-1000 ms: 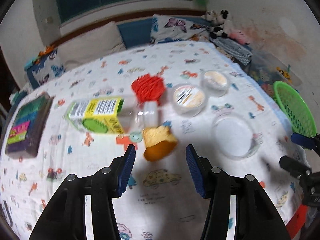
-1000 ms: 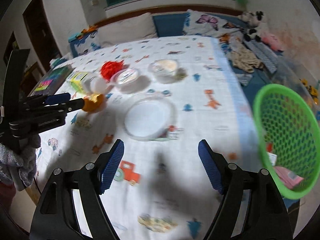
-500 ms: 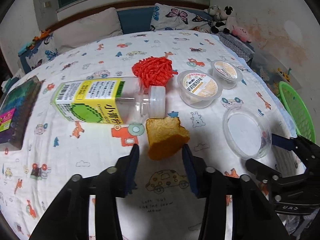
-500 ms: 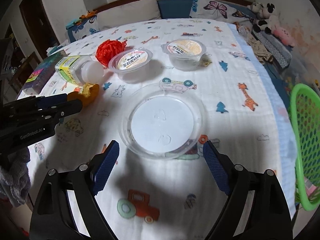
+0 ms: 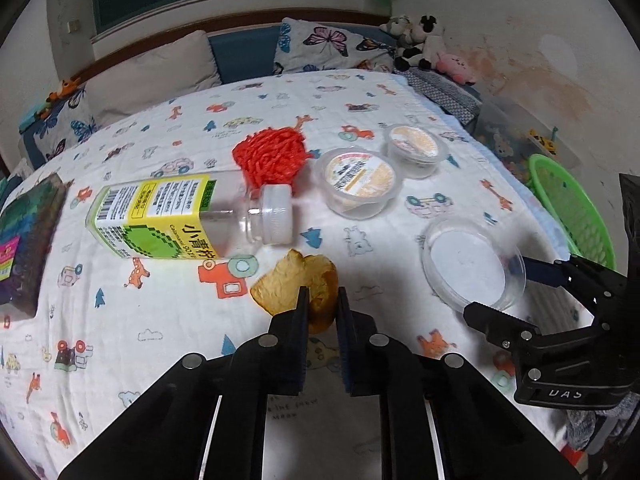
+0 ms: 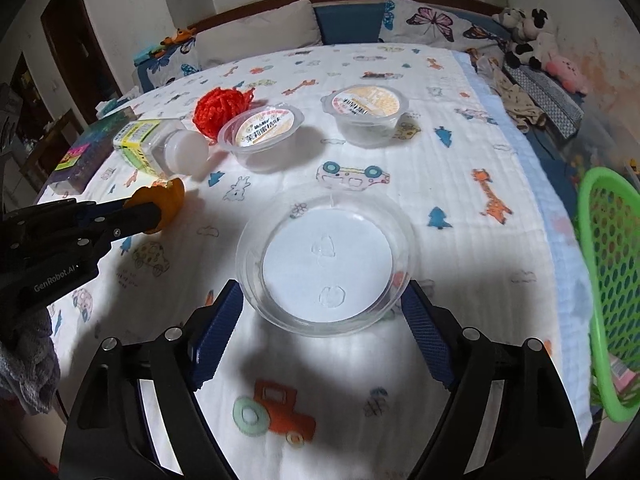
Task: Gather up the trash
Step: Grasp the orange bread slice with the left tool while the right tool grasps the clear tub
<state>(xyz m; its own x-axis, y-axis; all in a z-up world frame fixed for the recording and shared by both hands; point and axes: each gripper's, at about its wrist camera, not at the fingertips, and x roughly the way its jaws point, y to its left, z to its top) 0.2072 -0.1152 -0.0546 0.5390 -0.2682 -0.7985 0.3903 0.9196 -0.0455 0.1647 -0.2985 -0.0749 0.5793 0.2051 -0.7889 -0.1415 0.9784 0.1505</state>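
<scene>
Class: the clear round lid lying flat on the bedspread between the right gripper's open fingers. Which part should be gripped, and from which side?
Grip the clear round lid across its raised rim, from the near side where the right gripper already straddles it. It lies flat and shallow, so only the rim's outer wall gives the pads purchase; closing inward probably works, though thin plastic may flex.

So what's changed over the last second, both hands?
The left gripper moved in and shut on the orange peel. The right gripper, open, came down around the clear lid. The bottle, cups and green basket stayed put.
</scene>
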